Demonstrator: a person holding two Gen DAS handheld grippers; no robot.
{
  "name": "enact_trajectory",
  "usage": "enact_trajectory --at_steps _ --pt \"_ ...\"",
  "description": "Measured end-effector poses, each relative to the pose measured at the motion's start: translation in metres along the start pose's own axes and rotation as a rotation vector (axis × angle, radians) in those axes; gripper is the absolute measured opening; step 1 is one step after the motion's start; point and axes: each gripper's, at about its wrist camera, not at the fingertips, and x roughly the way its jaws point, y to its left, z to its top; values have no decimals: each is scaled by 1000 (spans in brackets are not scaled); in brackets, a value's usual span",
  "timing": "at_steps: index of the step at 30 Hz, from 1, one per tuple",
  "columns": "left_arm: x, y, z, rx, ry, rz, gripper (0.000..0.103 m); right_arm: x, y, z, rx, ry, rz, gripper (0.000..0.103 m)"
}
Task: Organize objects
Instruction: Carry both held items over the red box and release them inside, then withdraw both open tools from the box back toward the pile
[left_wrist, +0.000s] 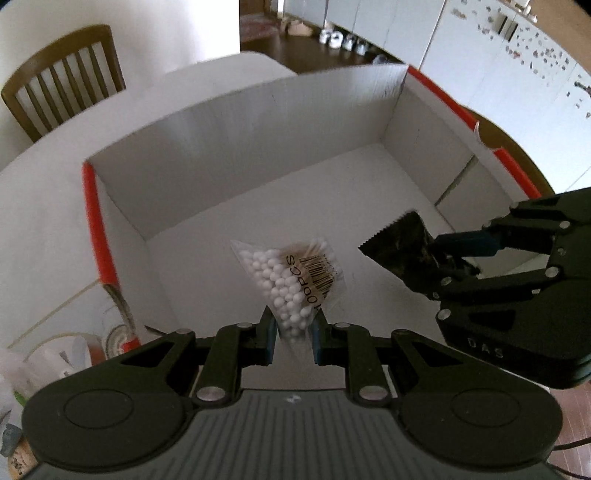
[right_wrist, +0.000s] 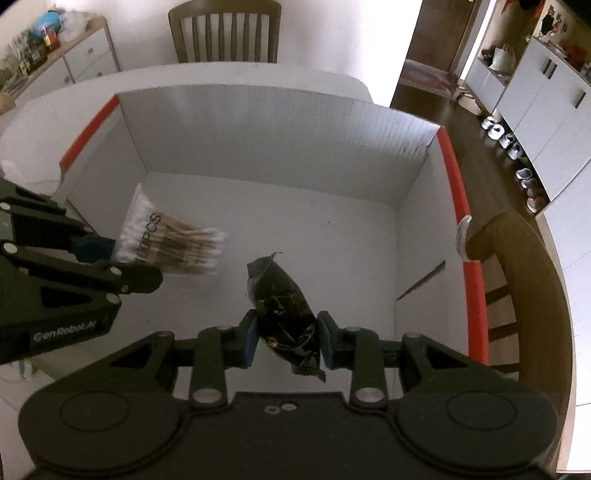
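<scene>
A clear bag of cotton swabs (left_wrist: 291, 284) hangs over the inside of a white cardboard box with red edges (left_wrist: 96, 221). My left gripper (left_wrist: 293, 332) is shut on the bag's lower end. The same swab bag (right_wrist: 173, 243) shows in the right wrist view, held by the left gripper (right_wrist: 107, 254) at the left. My right gripper (right_wrist: 287, 338) is shut on a black snack packet (right_wrist: 284, 314), also over the box (right_wrist: 458, 192). In the left wrist view the right gripper (left_wrist: 454, 254) holds that black packet (left_wrist: 399, 247) at the right.
The box stands on a white table (left_wrist: 44, 206). Wooden chairs (right_wrist: 225, 33) stand at the far side and at the right (right_wrist: 517, 280). Clutter lies by the box's left corner (left_wrist: 66, 354). A sideboard (right_wrist: 74, 55) with items stands at the back left.
</scene>
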Motion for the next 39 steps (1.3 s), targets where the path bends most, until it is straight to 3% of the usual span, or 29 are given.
enact_trajectory --at_steps 7,10,19,37,39 --pt "12 -8 2 34 43 25 18 2 -2 0 14 3 -3 38" --pt "14 -8 3 39 51 21 18 -4 -5 -1 27 -10 3 46" --pt "7 -10 -1 39 24 34 18 -25 -13 -6 44 -64 37 57" --pt "-12 -3 -10 -32 12 -62 20 -76 -34 -14 89 -181 62 73" --pt "-15 -4 -11 -25 3 -61 25 -79 -34 -15 92 -189 61 74"
